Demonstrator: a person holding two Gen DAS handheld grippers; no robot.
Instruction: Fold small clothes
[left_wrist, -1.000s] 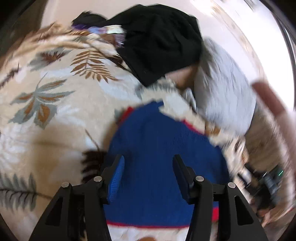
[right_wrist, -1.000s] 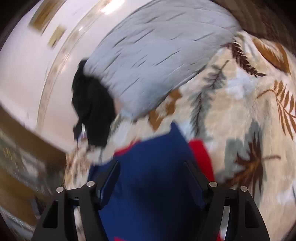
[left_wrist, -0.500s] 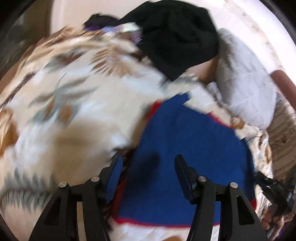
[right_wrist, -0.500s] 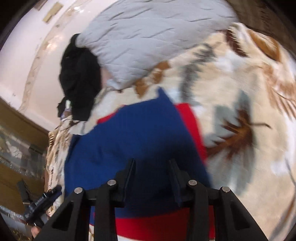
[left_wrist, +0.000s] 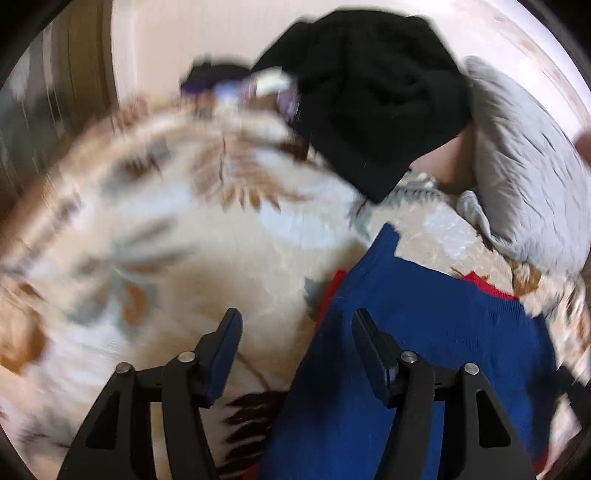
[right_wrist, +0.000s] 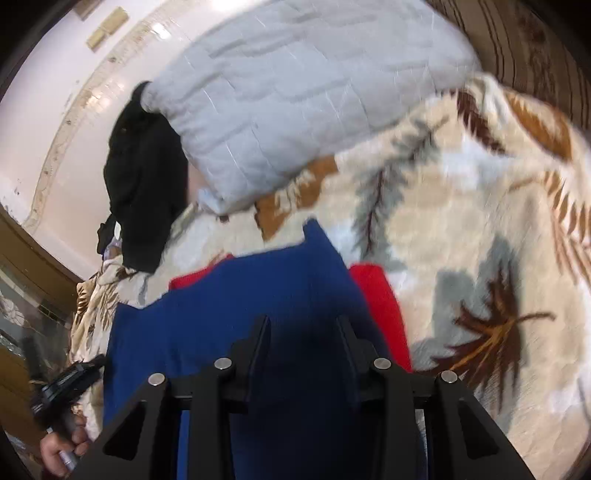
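A blue knit garment (left_wrist: 424, 332) with red trim (right_wrist: 380, 295) lies flat on a leaf-patterned blanket (left_wrist: 166, 240). In the left wrist view my left gripper (left_wrist: 295, 317) hovers over the garment's left edge. Its jaws are opening and nothing is pinched; the right finger is over the blue cloth and the left finger over the blanket. In the right wrist view my right gripper (right_wrist: 303, 321) is low over the blue garment (right_wrist: 240, 302) near its right side. Its jaws are narrow, with dark blue cloth filling the gap.
A black garment (left_wrist: 369, 92) is heaped at the far side, next to a grey quilted pillow (left_wrist: 524, 166). A pale wall runs behind them. A person's hand (right_wrist: 62, 450) shows at the lower left of the right wrist view. The blanket (right_wrist: 480, 221) spreads to the right.
The left gripper slid from over the garment's middle to its left edge, its jaws a little wider. The right gripper's jaws narrowed over the blue cloth and dropped lower.
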